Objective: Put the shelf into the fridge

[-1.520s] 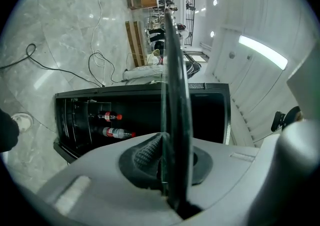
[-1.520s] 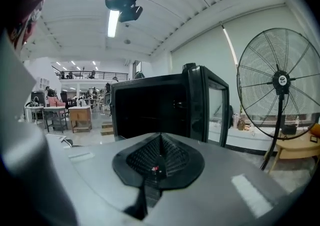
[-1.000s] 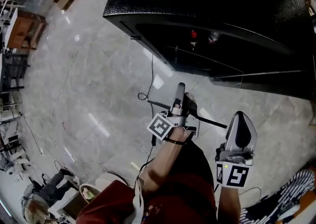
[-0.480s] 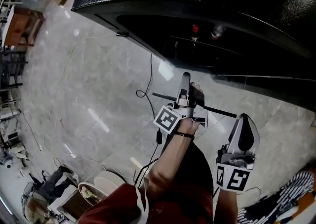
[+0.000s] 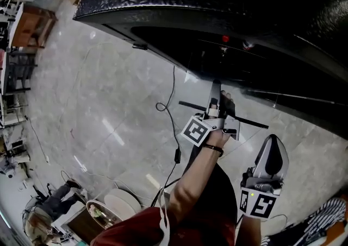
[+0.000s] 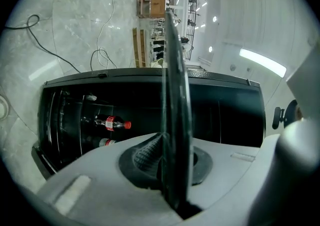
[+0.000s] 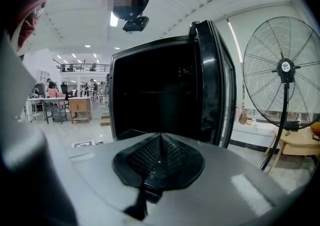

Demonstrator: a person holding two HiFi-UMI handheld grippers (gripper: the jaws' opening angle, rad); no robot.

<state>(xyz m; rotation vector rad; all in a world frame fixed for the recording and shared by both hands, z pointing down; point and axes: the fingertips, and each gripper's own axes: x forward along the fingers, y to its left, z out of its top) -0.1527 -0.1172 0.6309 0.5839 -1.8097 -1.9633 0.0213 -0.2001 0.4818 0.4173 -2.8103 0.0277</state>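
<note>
We grip the glass shelf (image 5: 250,123) by its near edge in our clenched left hand-held gripper (image 5: 216,98), level before the open fridge (image 5: 217,0) ready to slide in, our right hand-held gripper (image 5: 272,144) closed on nothing beside it.

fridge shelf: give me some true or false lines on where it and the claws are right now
1. The left claw is clamped on the shelf. True.
2. The shelf sits inside the fridge. False: it is held outside, in front of the opening.
3. The right claw grips a bottle. False: it is shut and empty.
4. A red-capped cola bottle is inside the fridge. True.
5. The fridge door is closed. False: it stands open.
</note>
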